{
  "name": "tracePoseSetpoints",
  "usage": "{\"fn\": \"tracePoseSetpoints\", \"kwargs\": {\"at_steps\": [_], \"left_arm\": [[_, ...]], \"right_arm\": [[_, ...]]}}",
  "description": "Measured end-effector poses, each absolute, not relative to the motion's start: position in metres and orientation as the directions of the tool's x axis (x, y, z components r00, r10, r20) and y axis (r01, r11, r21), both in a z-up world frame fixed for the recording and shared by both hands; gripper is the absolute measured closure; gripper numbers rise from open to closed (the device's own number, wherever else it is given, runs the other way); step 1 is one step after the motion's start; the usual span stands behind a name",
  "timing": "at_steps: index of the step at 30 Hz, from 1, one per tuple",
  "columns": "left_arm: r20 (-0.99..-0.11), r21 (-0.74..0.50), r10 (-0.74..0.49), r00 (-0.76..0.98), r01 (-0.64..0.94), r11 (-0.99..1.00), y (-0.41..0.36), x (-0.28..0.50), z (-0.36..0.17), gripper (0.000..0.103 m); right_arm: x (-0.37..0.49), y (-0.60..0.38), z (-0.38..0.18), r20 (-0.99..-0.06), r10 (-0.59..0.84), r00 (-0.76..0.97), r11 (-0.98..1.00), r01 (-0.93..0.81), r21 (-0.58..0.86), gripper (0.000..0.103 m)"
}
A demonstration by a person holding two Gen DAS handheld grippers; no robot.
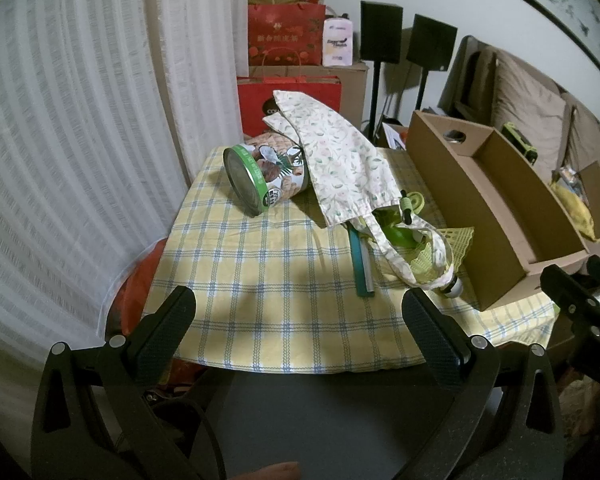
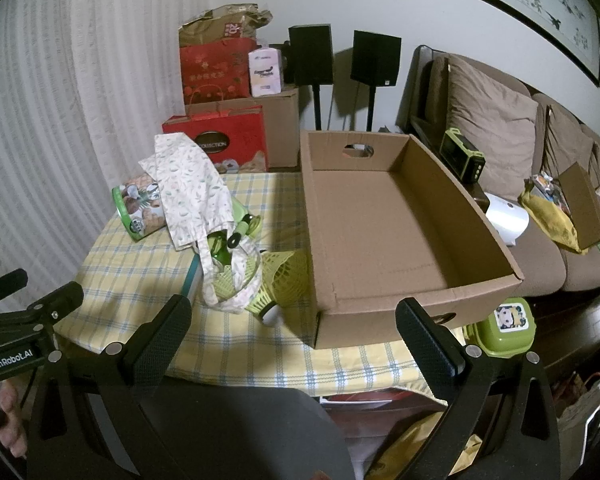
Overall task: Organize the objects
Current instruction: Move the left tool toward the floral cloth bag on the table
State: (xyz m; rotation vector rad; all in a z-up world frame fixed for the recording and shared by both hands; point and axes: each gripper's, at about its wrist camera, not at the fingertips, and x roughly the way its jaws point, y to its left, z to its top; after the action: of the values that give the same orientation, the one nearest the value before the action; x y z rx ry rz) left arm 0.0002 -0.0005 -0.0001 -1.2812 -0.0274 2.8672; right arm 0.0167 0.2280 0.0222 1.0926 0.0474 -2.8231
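On the yellow checked tablecloth (image 1: pixel 260 272) (image 2: pixel 140 276) a green-rimmed tin (image 1: pixel 266 178) (image 2: pixel 140 210) lies on its side at the far left. A floral cloth bag (image 1: pixel 340 160) (image 2: pixel 192 196) is draped against it, over a green bottle (image 1: pixel 400 232) (image 2: pixel 224 250), a teal flat object (image 1: pixel 362 264) and yellow shuttlecocks (image 1: pixel 456 244) (image 2: pixel 284 276). An open, bare cardboard box (image 1: pixel 500 216) (image 2: pixel 380 224) stands on the right. My left gripper (image 1: pixel 300 320) and right gripper (image 2: pixel 294 330) both hover open at the table's near edge with nothing between their fingers.
Red gift bags (image 2: pixel 220 68), a brown carton (image 2: pixel 280 120) and two black speakers (image 2: pixel 312 54) stand behind the table. A sofa (image 2: pixel 500 132) with cushions and clutter runs along the right. A green lidded container (image 2: pixel 504 326) sits by the box's near corner. White curtains (image 1: pixel 80 140) hang left.
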Motion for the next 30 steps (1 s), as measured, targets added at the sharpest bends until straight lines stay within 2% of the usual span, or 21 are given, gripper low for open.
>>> {"fn": "tracePoseSetpoints", "kwargs": {"at_steps": [12,30], "left_arm": [[-0.745,-0.017,0.007,-0.667,0.008,-1.000,-0.001,0.000,-0.002,0.000],[-0.727,-0.070,0.019,-0.687,0.046,-0.996,-0.023,-0.049,-0.011,0.000]], "right_arm": [[0.013,0.228,0.021,-0.673,-0.094,-0.734,-0.993,0.118,0.011,0.000],[-0.016,0.225,0.017,-0.640,-0.106,-0.761,-0.990,0.139,-0.002,0.000]]}}
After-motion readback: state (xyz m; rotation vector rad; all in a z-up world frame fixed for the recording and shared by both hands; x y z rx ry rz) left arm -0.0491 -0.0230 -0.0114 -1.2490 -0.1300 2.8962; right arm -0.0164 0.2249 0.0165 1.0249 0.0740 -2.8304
